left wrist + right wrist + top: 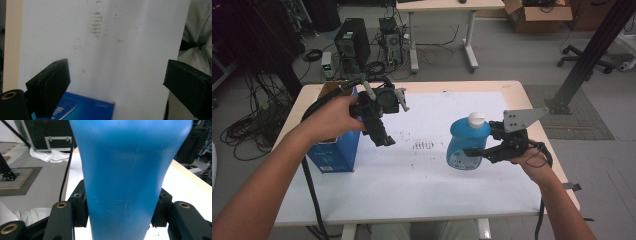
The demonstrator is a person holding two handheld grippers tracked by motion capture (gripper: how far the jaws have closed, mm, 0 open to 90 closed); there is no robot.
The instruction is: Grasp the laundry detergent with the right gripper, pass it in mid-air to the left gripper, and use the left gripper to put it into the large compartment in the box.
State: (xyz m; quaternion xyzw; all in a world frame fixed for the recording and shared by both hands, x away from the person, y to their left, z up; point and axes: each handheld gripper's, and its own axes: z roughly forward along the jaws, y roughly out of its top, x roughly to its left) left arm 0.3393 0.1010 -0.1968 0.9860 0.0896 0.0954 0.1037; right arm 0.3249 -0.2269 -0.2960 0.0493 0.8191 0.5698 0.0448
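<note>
The right gripper [479,151] has its jaws clamped on the waist of the blue bottle [467,140] – upright, to keep it from spilling – while the left gripper [384,141] hangs with jaws apart and empty above the tabletop [412,190], the blue box [85,108] just below them.

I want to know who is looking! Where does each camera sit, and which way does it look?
High view: above the table, looking forward and down; both forearms, left gripper and right gripper show.
Left gripper view: on the left gripper, looking down at the white sheet and blue box; fingers apart.
Right gripper view: on the right gripper, facing the blue bottle; fingers squeeze it.
Shared: bottle and box also show in the high view.
</note>
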